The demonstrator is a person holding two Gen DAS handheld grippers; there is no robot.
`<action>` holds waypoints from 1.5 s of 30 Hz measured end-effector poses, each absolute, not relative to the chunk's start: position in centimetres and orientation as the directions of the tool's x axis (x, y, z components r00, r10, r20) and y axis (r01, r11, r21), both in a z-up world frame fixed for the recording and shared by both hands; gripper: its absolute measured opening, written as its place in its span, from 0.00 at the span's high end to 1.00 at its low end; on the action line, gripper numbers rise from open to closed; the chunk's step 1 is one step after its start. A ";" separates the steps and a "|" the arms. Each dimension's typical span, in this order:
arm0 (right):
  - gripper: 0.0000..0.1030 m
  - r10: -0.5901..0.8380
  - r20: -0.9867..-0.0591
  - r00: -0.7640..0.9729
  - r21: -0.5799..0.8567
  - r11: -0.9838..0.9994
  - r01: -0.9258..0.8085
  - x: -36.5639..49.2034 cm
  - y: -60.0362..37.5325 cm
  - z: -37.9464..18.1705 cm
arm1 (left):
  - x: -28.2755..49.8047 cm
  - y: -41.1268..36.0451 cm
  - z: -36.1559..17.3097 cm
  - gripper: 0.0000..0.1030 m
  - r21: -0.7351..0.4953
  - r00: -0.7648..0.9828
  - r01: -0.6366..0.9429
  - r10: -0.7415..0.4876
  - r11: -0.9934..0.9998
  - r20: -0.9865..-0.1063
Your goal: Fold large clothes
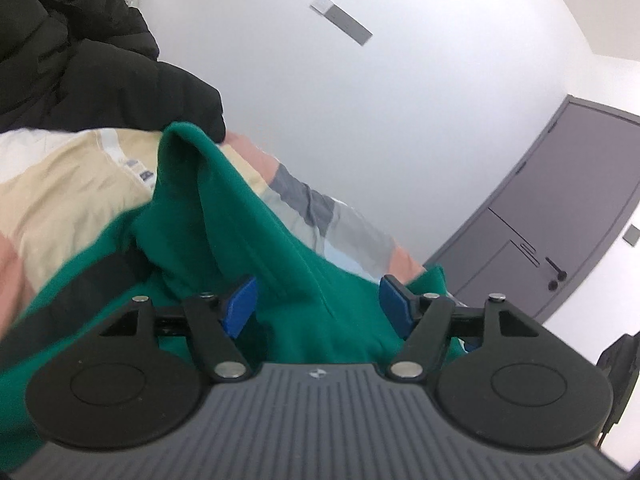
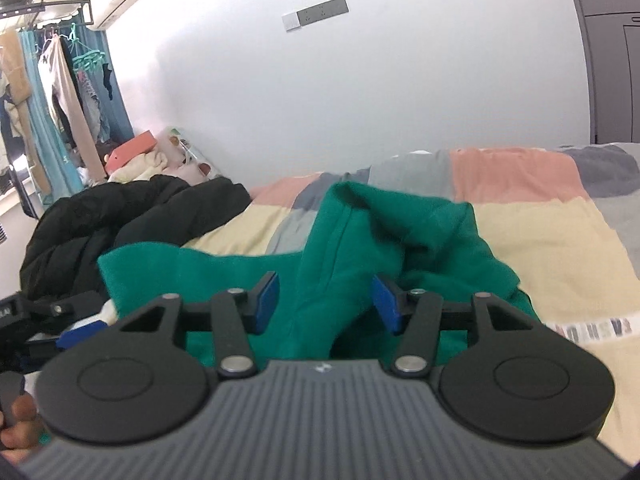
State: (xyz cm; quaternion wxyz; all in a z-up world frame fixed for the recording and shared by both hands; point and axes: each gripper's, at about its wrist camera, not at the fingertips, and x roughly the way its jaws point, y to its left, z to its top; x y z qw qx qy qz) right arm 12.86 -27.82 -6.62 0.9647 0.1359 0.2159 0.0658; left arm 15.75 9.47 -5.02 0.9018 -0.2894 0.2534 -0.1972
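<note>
Both jaws stood wide over the green garment at frame centre; each should close on one layer's edge.

My right tool faces the garment, which lies bunched on the bed at 12 o'clock, a raised fold of it running between the tool's fingers. A coat lies heaped on the bed at 10 o'clock, just beside the garment. My left tool sits at 9 o'clock, low at the garment's edge. Behind the bed stands the wall. In the left view, garment cloth lies between my left tool's fingers, with a door at 2 o'clock.
</note>
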 end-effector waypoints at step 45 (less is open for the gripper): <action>0.60 0.145 -0.489 0.860 0.258 0.966 -0.016 10.6 -28.1 -7.6 | 13.1 5.0 -4.7 0.38 -0.262 0.784 0.242 -0.348 0.934 -0.515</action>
